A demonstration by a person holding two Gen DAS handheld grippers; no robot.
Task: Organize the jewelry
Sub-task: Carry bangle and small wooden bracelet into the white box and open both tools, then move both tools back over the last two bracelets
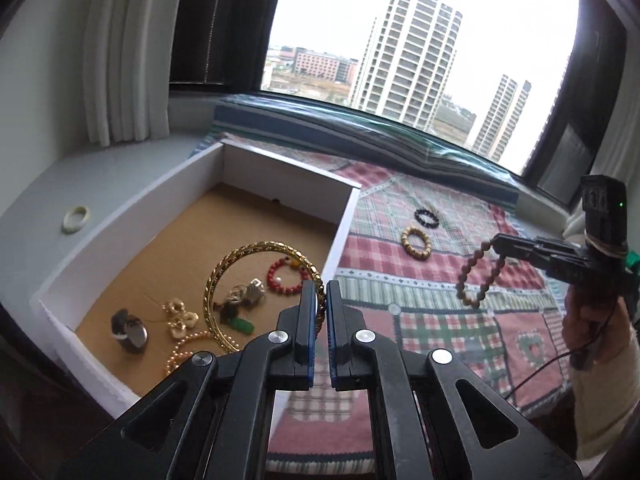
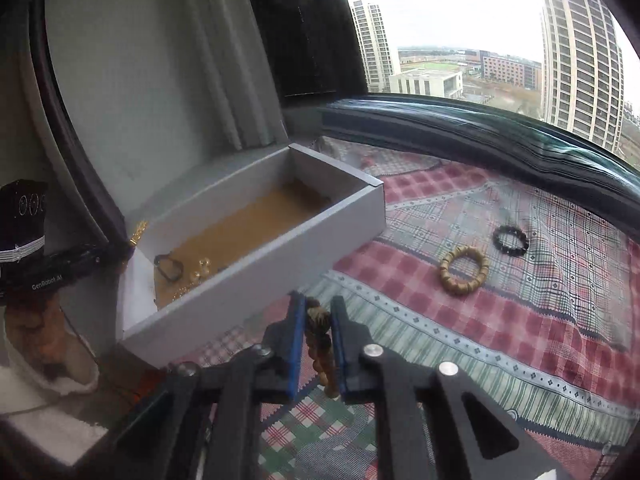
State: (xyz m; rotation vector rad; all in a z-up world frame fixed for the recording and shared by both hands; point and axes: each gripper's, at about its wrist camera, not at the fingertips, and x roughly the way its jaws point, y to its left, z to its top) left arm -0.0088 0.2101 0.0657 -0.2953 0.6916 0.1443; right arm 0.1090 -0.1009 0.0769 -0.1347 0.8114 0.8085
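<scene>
The left gripper [image 1: 321, 284] is pinching a gold bangle [image 1: 262, 292], its blue pads pressed on the ring's right edge. The bangle is a broad, bright gold hoop with a patterned, scaled rim; it stands nearly upright in the lower centre of the left wrist view, its open face turned toward the camera, over the cork-coloured floor of a white box [image 1: 344, 216]. Inside the box, seen through and around the hoop, lie a red bead bracelet [image 1: 285, 276], a dark ring-shaped piece [image 1: 130, 330], small gold pieces [image 1: 180, 316] and a pearl-like strand [image 1: 182, 350].

The right gripper [image 2: 316, 322] is closed on a brown bead bracelet [image 2: 320, 344]. In the left wrist view, at the right of the frame, that bracelet [image 1: 480, 276] hangs from the gripper [image 1: 496, 242] as a long loop of matte reddish-brown round beads, its long axis running down and slightly left, above the plaid quilt [image 1: 440, 312].

On the quilt, in the upper right of the right wrist view, a tan wooden bracelet [image 2: 464, 270] lies flat, with a black bead bracelet [image 2: 511, 240] just beyond it, apart. A pale green ring [image 1: 76, 219] rests on the grey ledge [image 1: 120, 176] left of the box.
</scene>
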